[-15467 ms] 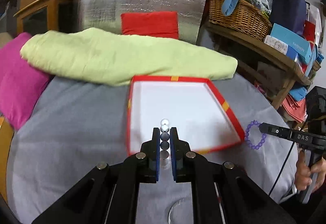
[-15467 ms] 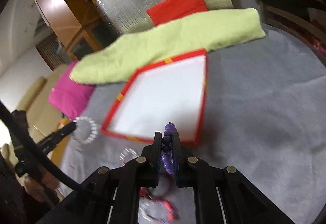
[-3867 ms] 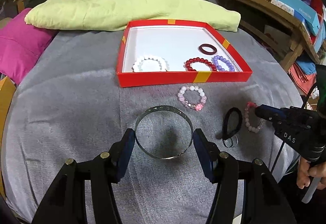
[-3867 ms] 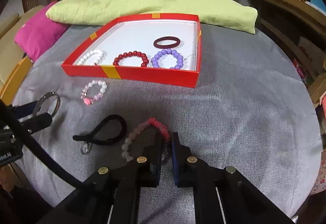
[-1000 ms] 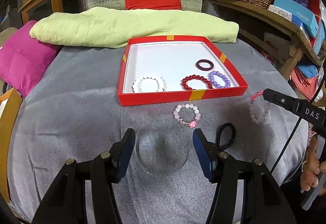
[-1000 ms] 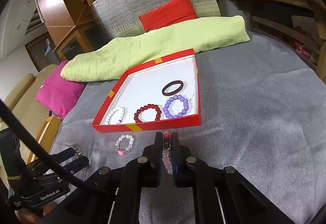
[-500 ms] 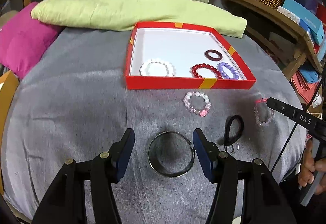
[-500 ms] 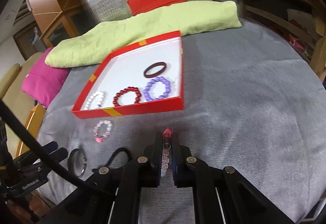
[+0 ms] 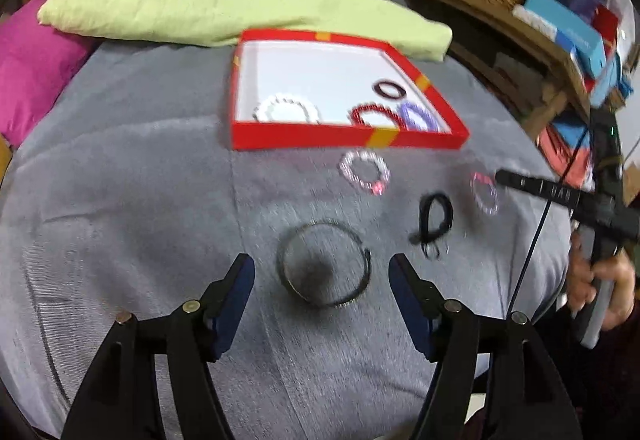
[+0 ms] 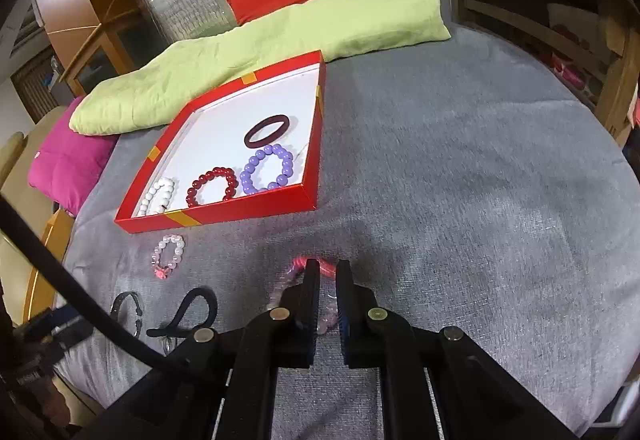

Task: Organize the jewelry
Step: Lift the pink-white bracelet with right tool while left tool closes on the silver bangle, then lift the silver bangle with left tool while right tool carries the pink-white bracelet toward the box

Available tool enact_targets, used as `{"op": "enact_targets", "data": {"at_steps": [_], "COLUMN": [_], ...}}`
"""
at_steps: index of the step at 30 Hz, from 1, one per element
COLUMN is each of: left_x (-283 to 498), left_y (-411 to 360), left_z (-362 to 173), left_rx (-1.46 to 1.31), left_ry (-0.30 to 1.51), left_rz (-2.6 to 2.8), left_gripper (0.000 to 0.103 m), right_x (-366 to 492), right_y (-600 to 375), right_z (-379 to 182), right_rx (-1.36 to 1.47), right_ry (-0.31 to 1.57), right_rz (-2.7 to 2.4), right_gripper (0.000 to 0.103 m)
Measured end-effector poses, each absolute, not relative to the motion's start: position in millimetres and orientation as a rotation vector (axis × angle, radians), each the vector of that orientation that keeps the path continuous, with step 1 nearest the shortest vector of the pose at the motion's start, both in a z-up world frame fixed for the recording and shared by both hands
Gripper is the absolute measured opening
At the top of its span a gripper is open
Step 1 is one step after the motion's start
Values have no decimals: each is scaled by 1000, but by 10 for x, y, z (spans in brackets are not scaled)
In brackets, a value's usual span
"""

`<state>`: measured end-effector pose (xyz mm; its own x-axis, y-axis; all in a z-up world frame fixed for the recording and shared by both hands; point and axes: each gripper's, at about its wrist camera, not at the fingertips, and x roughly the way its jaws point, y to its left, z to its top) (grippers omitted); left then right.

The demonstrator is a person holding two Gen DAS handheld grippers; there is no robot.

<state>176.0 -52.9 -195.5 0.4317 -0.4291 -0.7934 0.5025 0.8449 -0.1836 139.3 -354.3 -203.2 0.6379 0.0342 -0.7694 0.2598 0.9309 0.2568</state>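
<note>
Holding your left gripper over the grey cloth, you have its blue-padded jaws spread wide; they have just been opening further, and the metal bangle lies flat on the cloth between them, touched by neither pad. Your right gripper is clamped on the pink bead bracelet, whose red-and-pink loop shows just past the fingertips and low over the cloth. In the left wrist view that bracelet hangs blurred from the tip of the right gripper, near the black hair tie.

Ahead of you sits the red tray with its white floor. Inside it lie four pieces, apart from one another or just beside: a white bead bracelet at the near left corner, a red bead bracelet, a purple bead bracelet next to it, and a dark maroon ring farther back. Just outside the tray's near wall, on the cloth, rests a pale pink bracelet with one brighter pink bead. A light green cushion lies behind the tray, a magenta cushion at the left edge of the cloth. Your hand grips the right handle at the picture's edge.
</note>
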Motion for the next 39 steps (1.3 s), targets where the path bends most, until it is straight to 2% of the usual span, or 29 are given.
{"op": "enact_targets", "data": {"at_steps": [4, 6, 7, 8, 11, 13, 15, 16, 18, 20, 25, 26, 27, 29, 31, 34, 36, 39], "left_x": [1738, 1733, 1730, 1733, 1745, 1745, 1745, 1744, 1742, 1747, 1767, 1781, 1793, 1810, 1807, 1804, 1788, 1735], "left_y": [-664, -734, -750, -774, -773, -774, -774, -777, -797, -797, -787, -780, -775, -769, -758, -754, -764, -806], "left_z": [-2032, -2072, -2091, -2119, -2189, -2192, -2197, -2200, -2204, -2209, -2189, -2189, -2192, -2193, -2184, -2170, -2147, -2073], "left_rx": [127, 159, 169, 181, 198, 194, 190, 188, 185, 177, 163, 157, 156, 149, 149, 140, 133, 137], "left_ry": [994, 1005, 1010, 1018, 1036, 1026, 1022, 1020, 1017, 1017, 1006, 1011, 1014, 1017, 1022, 1033, 1028, 985], "left_rz": [-597, -595, -594, -587, -566, -569, -576, -577, -589, -597, -603, -603, -597, -593, -596, -604, -616, -651], "left_gripper": [71, 71, 71, 71, 71, 71, 71, 71, 71, 70, 46, 36, 30, 29, 29, 41, 64, 66], "right_x": [1391, 1389, 1384, 1380, 1396, 1428, 1452, 1450, 1446, 1436, 1405, 1392, 1410, 1403, 1388, 1398, 1408, 1414], "right_y": [-3567, -3573, -3570, -3556, -3485, -3415, -3348, -3309, -3227, -3162, -3115, -3106, -3091, -3082, -3067, -3045, -3055, -3101], "right_z": [-2048, -2048, -2045, -2040, -2057, -2112, -2173, -2179, -2172, -2173, -2121, -2098, -2083, -2045, -2010, -2008, -2027, -2050], "right_rx": [378, 387, 386, 376, 324, 280, 209, 173, 109, 68, 67, 68, 69, 76, 83, 86, 87, 111], "right_ry": [896, 900, 899, 894, 898, 927, 953, 949, 936, 925, 889, 876, 866, 843, 830, 832, 844, 859], "right_rz": [-125, -117, -115, -118, -118, -119, -154, -164, -161, -167, -144, -140, -136, -126, -117, -118, -123, -129], "right_gripper": [22, 39, 43, 46, 46, 44, 29, 27, 8, 8, 8, 8, 8, 8, 8, 8, 8, 8]}}
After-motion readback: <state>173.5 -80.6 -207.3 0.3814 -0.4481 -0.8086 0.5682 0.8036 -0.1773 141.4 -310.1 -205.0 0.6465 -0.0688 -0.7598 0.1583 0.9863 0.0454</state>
